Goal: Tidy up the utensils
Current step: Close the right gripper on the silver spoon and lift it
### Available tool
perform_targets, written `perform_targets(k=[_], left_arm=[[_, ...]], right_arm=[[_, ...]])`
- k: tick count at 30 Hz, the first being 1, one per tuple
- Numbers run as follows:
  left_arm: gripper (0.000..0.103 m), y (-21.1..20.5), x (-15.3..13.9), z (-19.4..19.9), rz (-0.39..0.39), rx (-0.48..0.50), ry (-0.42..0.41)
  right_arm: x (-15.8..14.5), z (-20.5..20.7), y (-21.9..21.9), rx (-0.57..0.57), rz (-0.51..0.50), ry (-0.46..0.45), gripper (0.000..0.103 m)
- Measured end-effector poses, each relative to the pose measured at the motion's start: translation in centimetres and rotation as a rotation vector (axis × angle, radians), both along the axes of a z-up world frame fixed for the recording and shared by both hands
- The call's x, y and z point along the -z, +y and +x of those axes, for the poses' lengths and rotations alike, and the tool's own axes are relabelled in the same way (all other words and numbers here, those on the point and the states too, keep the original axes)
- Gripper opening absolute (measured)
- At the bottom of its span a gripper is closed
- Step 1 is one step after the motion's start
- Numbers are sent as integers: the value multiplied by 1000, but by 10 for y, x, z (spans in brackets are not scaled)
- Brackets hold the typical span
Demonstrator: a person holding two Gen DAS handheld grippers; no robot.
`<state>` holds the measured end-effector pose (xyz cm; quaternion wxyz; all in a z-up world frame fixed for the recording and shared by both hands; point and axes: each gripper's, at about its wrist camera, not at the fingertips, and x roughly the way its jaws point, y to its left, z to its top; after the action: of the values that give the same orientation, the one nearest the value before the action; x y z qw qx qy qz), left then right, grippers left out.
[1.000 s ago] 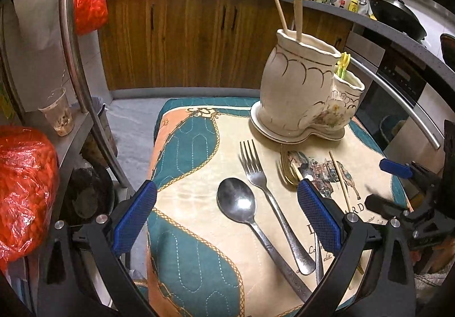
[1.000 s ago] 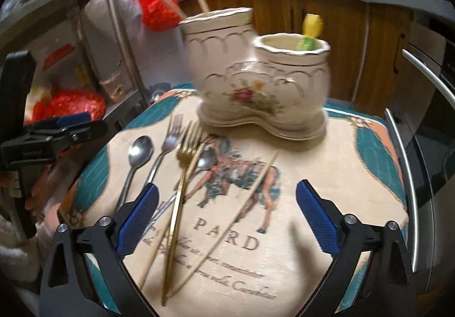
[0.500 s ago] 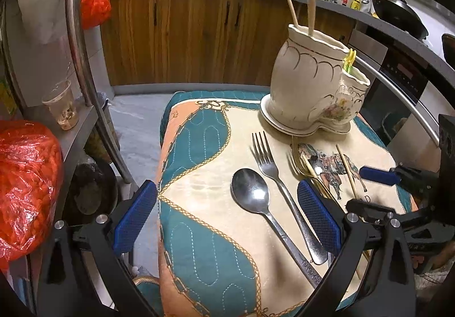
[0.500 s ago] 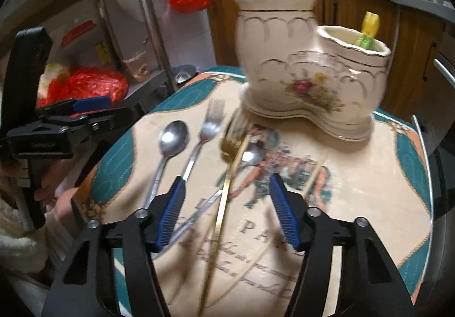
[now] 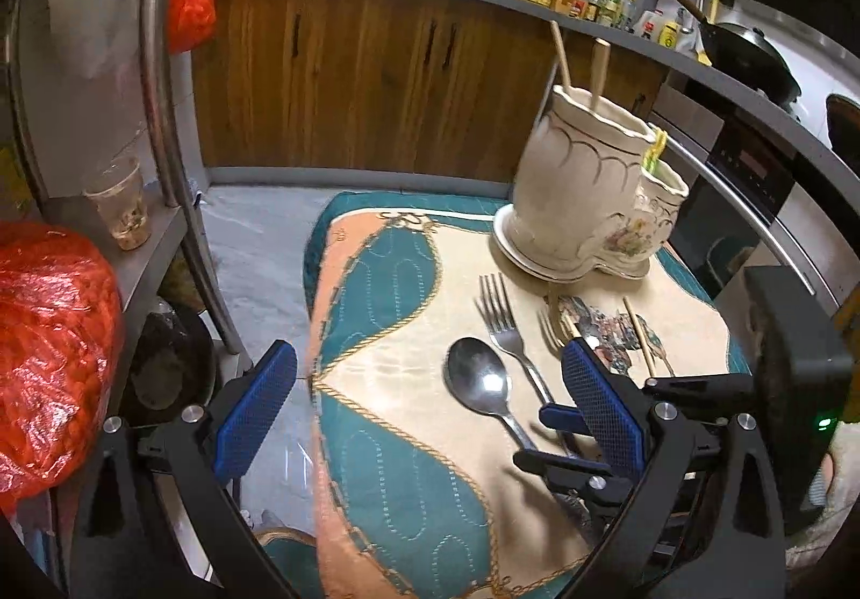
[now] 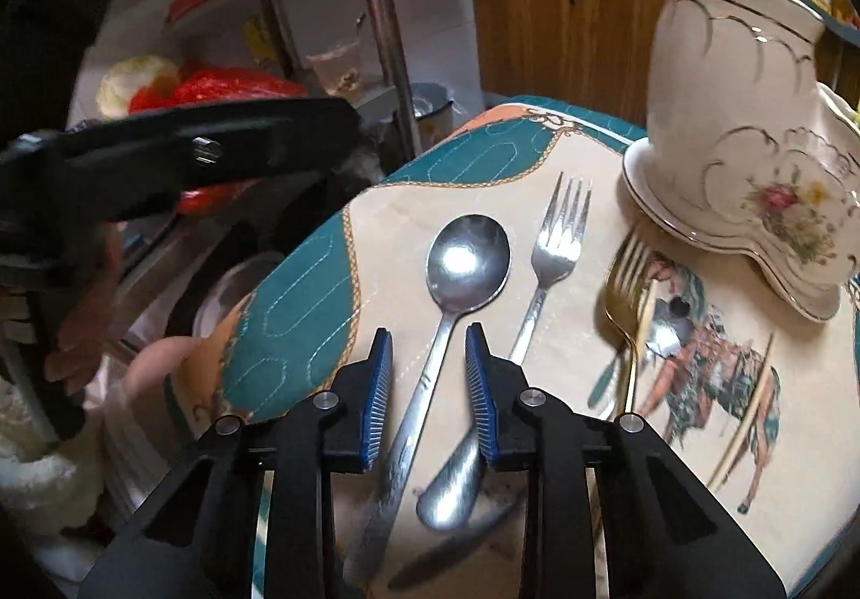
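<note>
Spoon (image 6: 466,264) handle sits between my right gripper (image 6: 428,386) pads — jaws just been closing, not yet pinching; my left gripper (image 5: 430,408) spread wide above the bench (image 5: 376,308).

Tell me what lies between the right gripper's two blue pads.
In the right wrist view, the silver spoon's handle runs up between the pads of the right gripper. The jaws have just been closing, but gaps still show on both sides, so no grip yet.
</note>
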<state>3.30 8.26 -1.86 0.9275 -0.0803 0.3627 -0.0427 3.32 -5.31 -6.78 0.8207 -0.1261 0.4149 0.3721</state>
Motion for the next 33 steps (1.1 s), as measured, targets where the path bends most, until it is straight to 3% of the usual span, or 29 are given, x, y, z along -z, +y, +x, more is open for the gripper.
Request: perform_targets(k=[9, 18, 26, 33], left_arm=[[97, 14, 0, -4, -9, -28, -4], [97, 8, -3, -7, 0, -9, -9], [96, -16, -1, 0, 10, 36, 15], [91, -54, 14, 14, 12, 120, 75]], right_arm=[[5, -8, 8, 30, -47, -36, 10], [-14, -3, -18, 74, 77, -9, 7], [-48, 0, -83, 168, 254, -27, 3], [-58, 2, -111, 215, 279, -70, 3]])
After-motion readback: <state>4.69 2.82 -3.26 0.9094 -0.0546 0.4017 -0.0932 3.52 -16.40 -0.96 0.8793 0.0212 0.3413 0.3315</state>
